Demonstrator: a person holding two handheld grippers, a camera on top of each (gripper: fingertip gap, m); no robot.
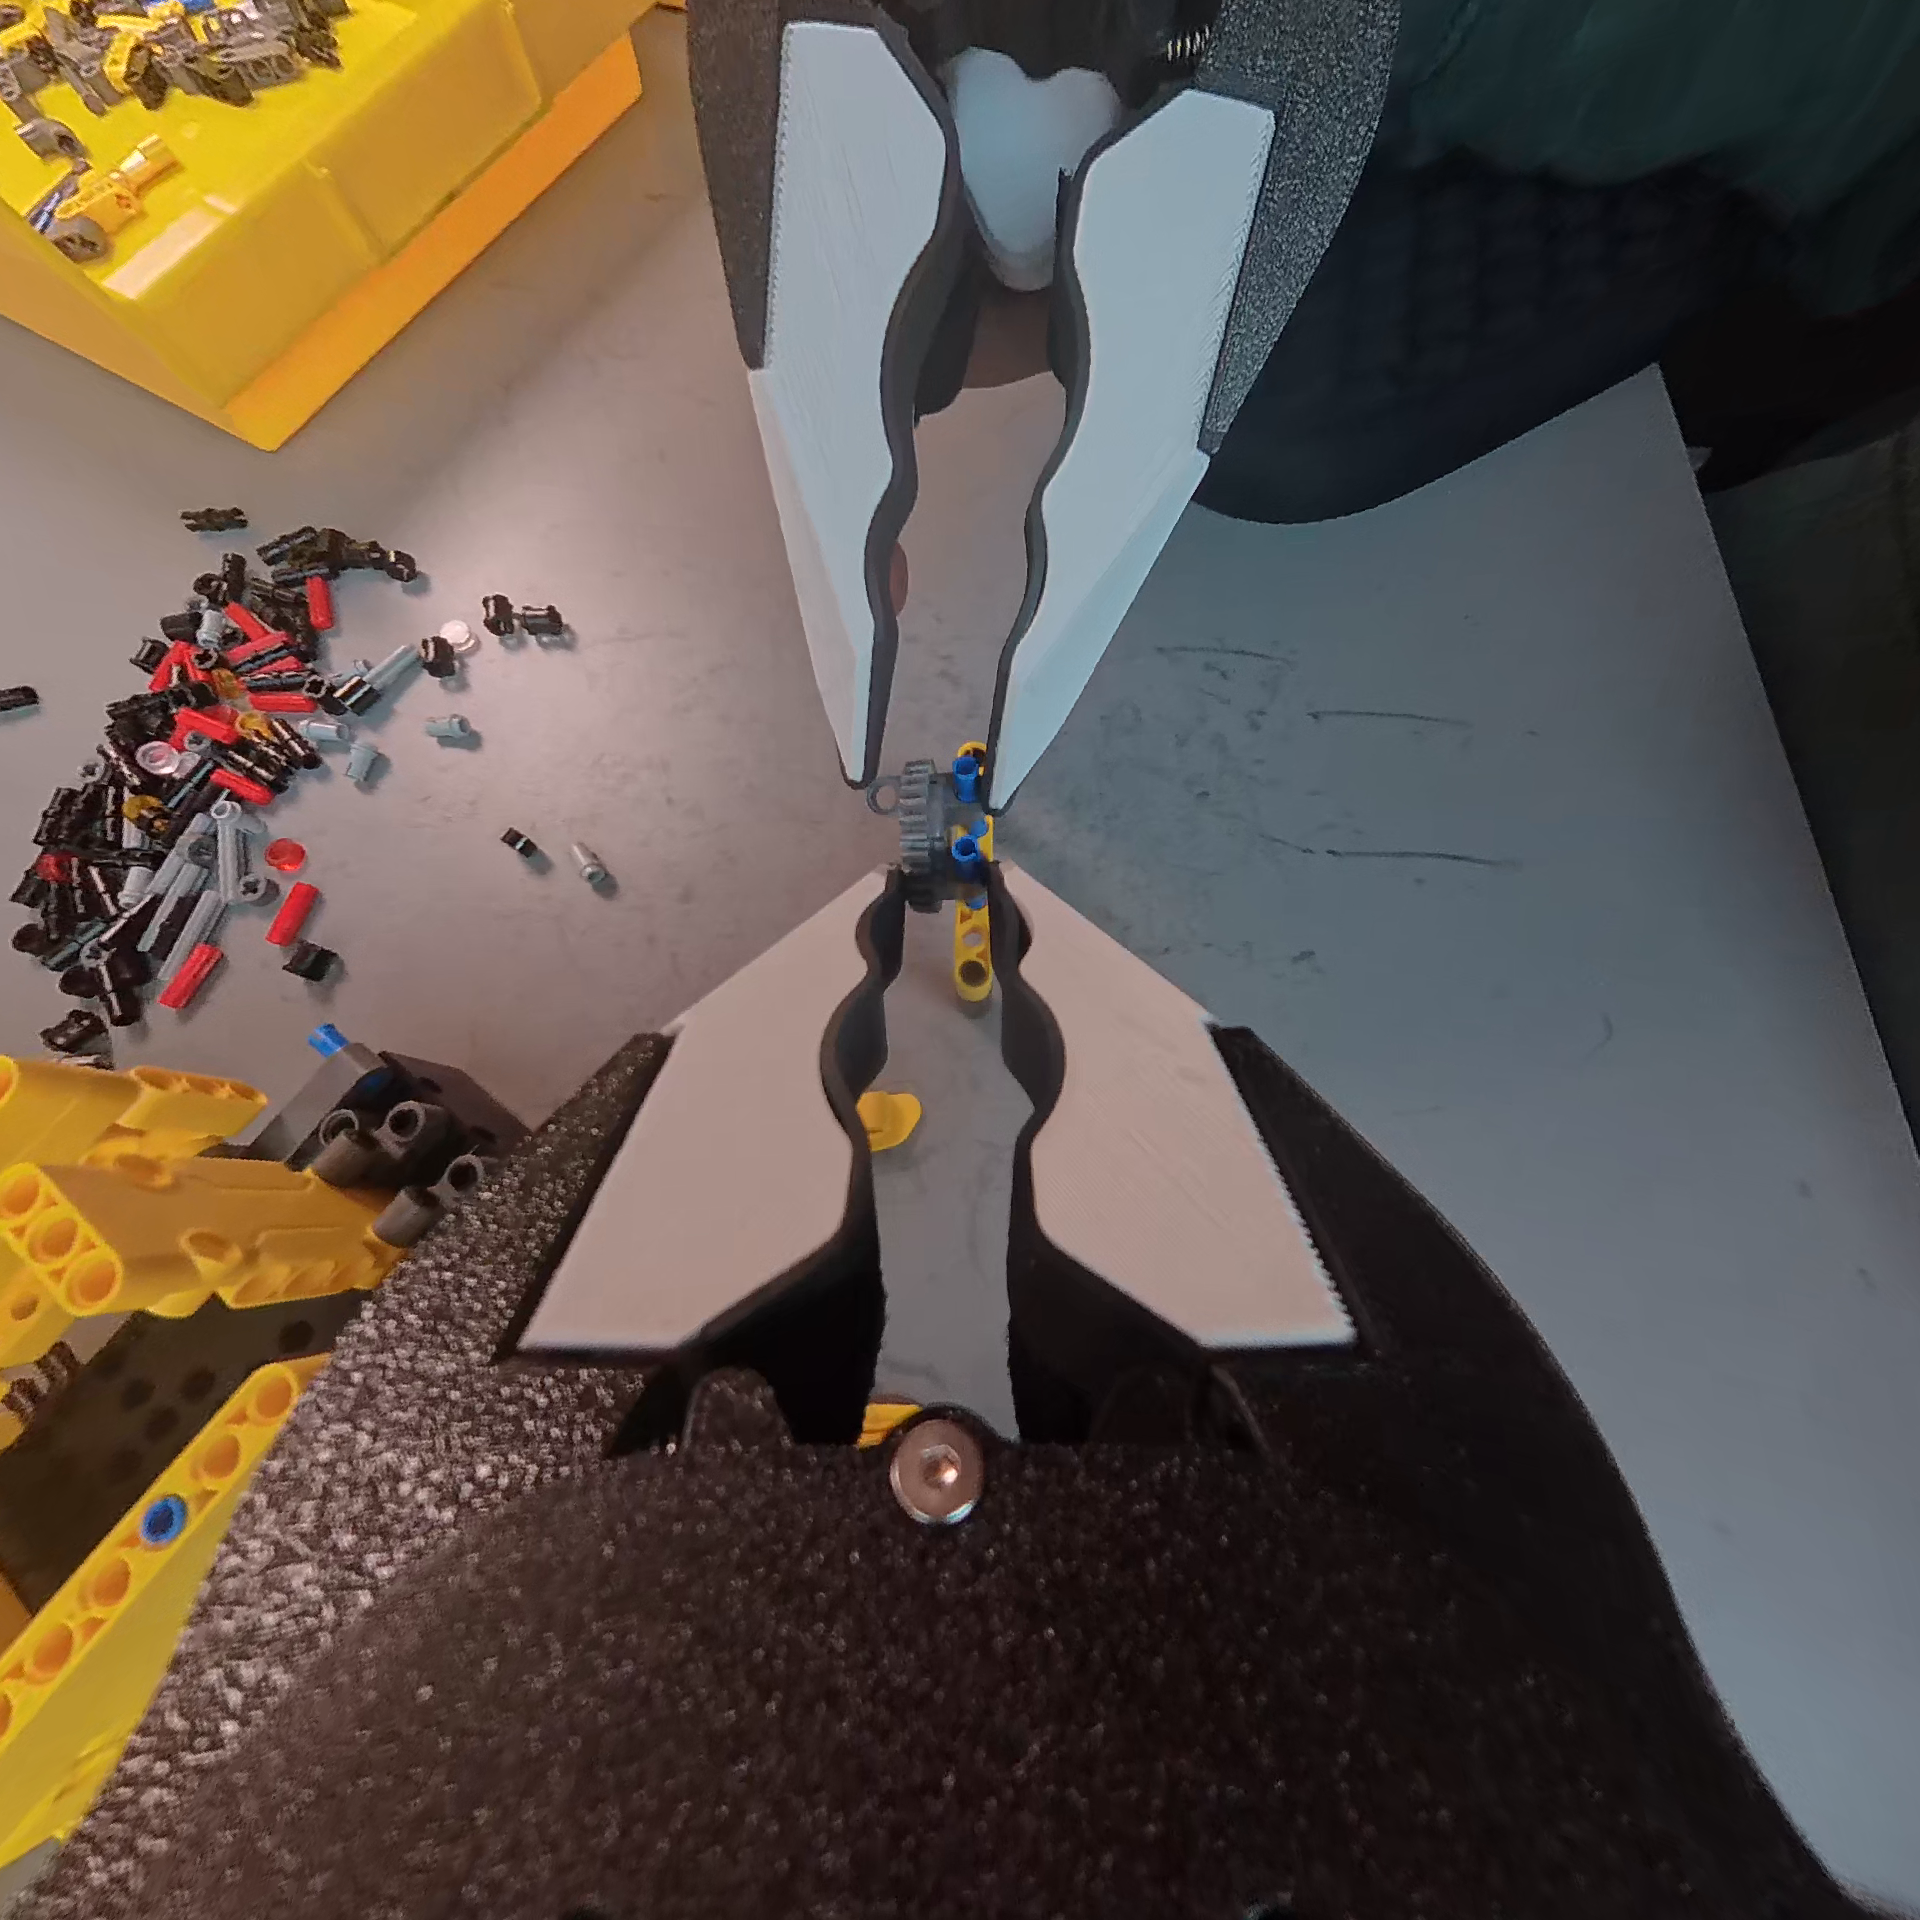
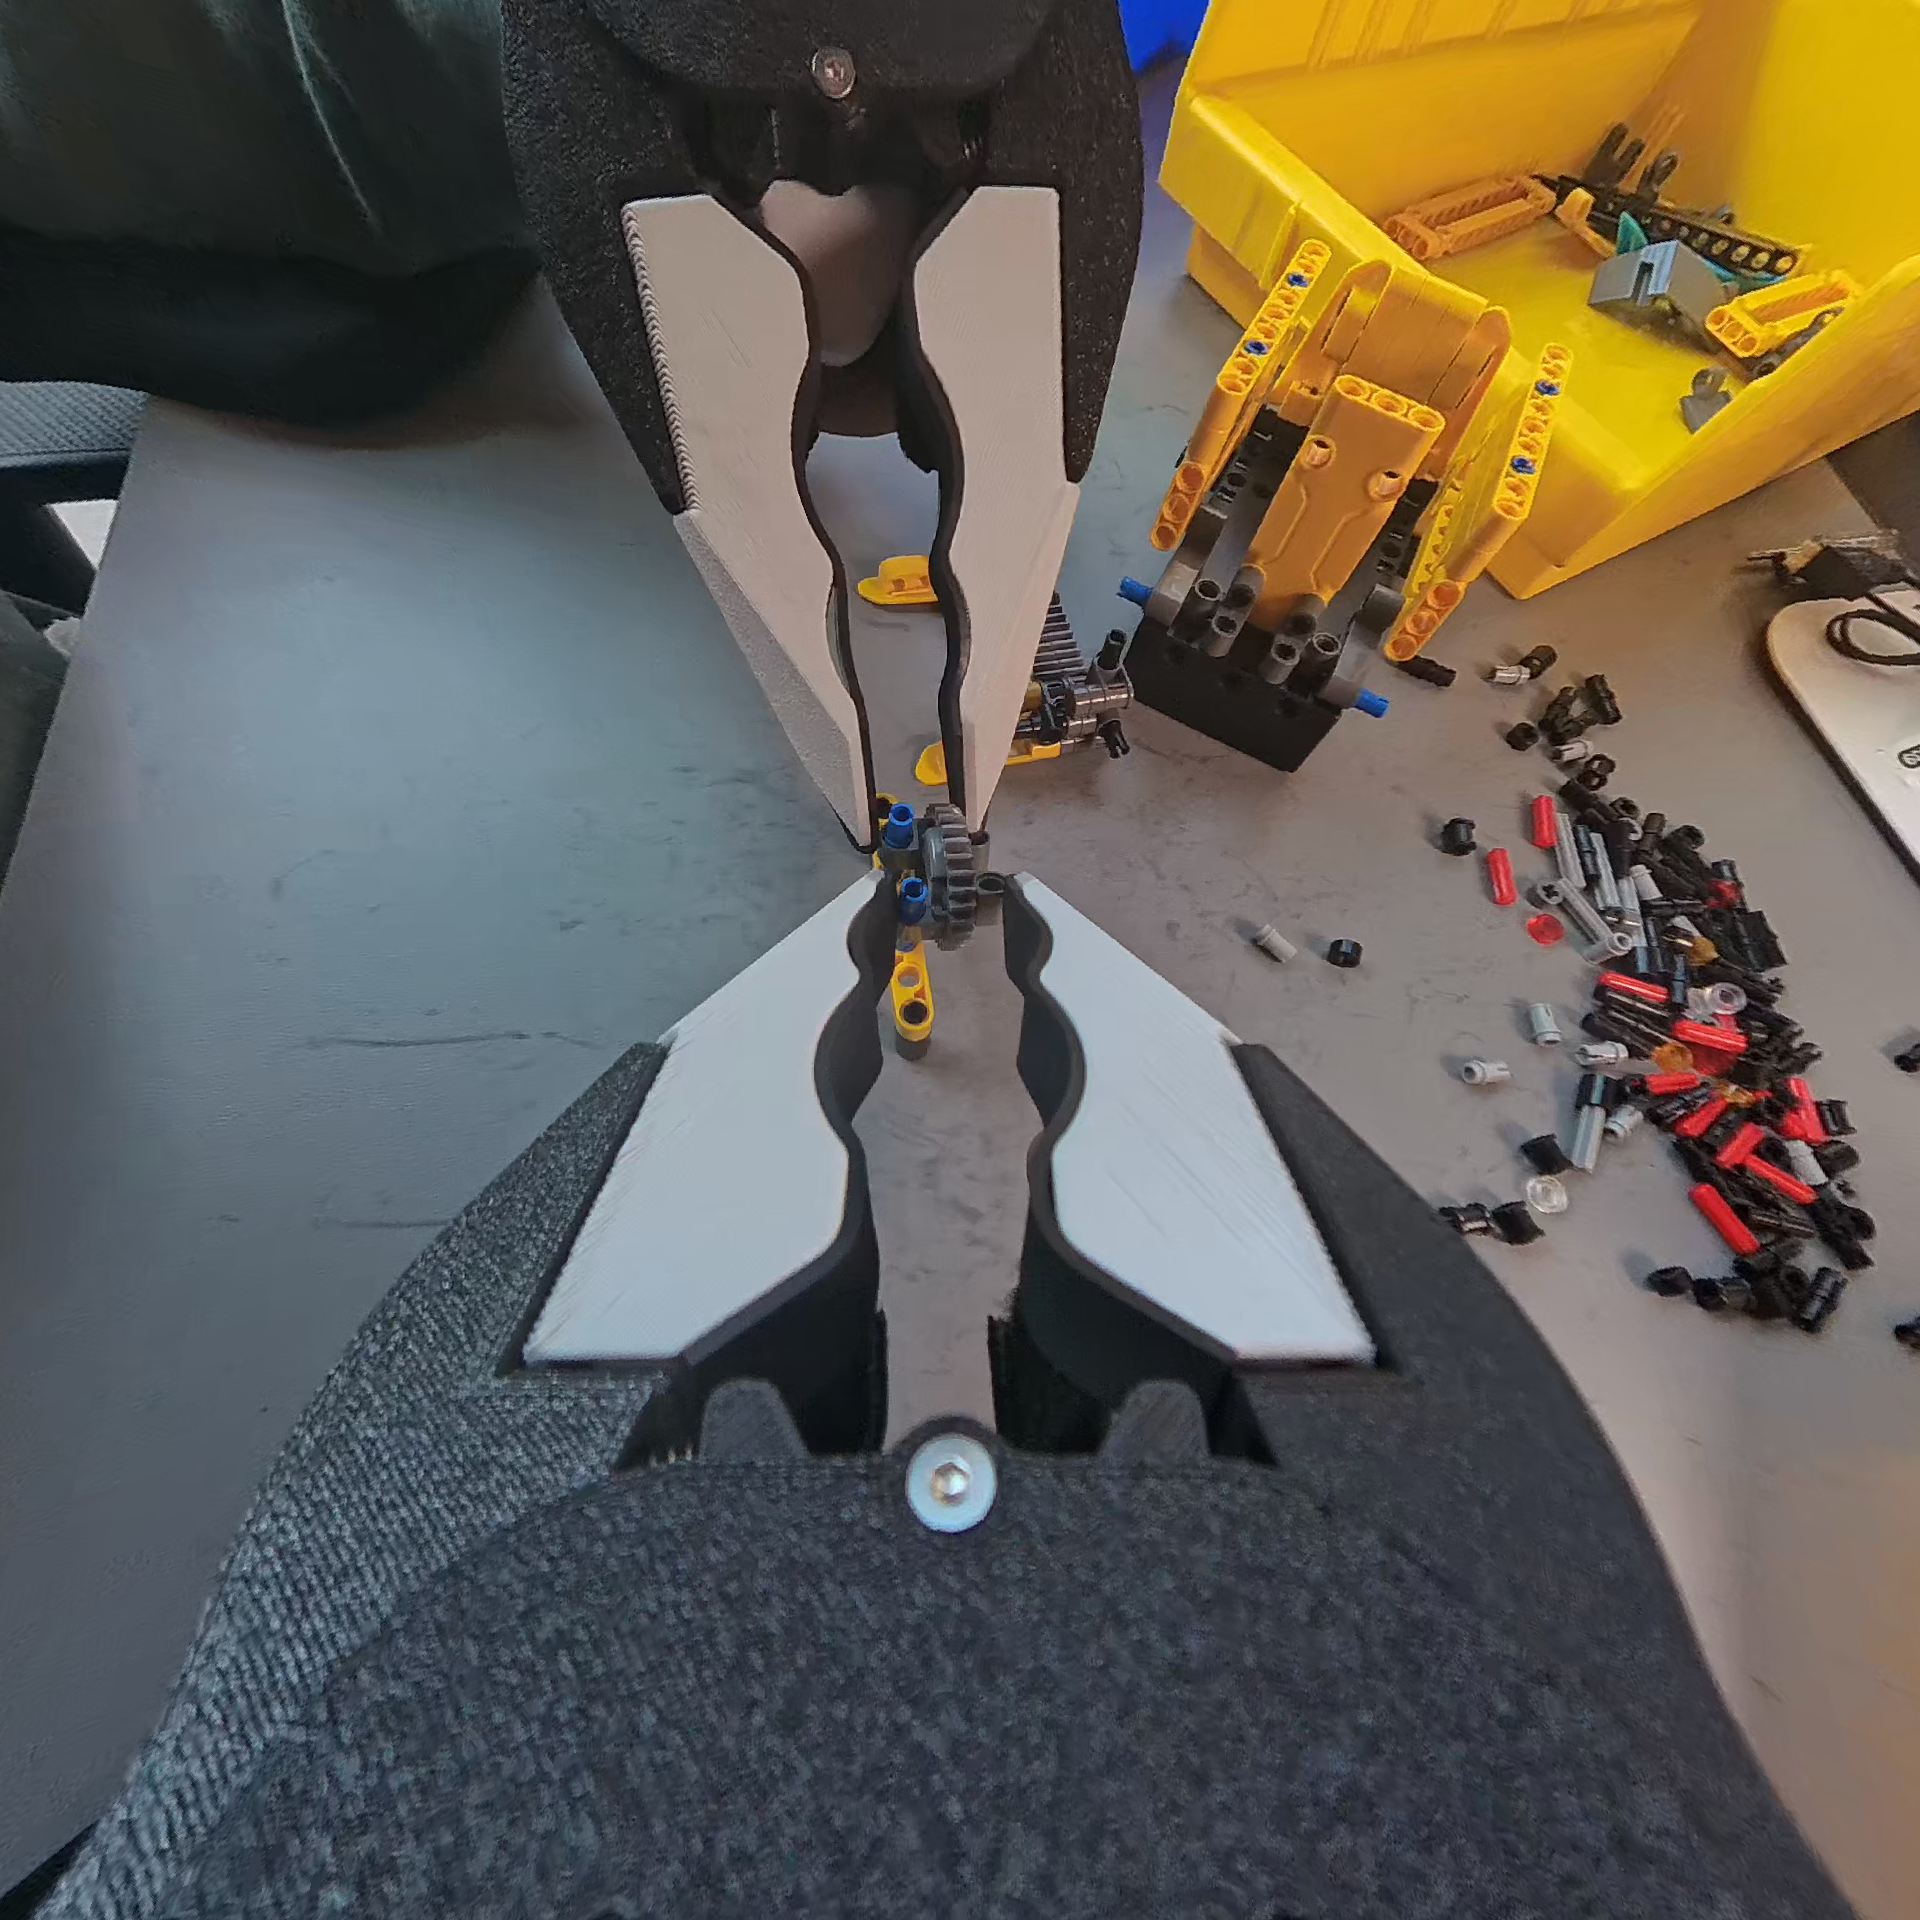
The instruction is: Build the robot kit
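Yellow beam (image 1: 971,948) w/ two blue pins (image 1: 966,774) and a dark grey gear (image 1: 918,831) make one small sub-assy, pinched from both sides at centre of both views, just over the bench (image 1: 1403,852); can't tell if the beam's low end touches it.

Left tool (image 1: 943,878) is clamped on gear and beam. Right tool (image 2: 948,888) comes in from 12 o'clock in the left view and is closed on the pin side, tips almost touching the other tool.

Risks, as I judge:
- Both grips are tip-only, so uneven squeeze or twist could pop a pin, or spin the piece out.
- If dropped, it could land in the loose pin pile (image 1: 187,748) at 9 o'clock and be hard to find.
- Tools could collide.
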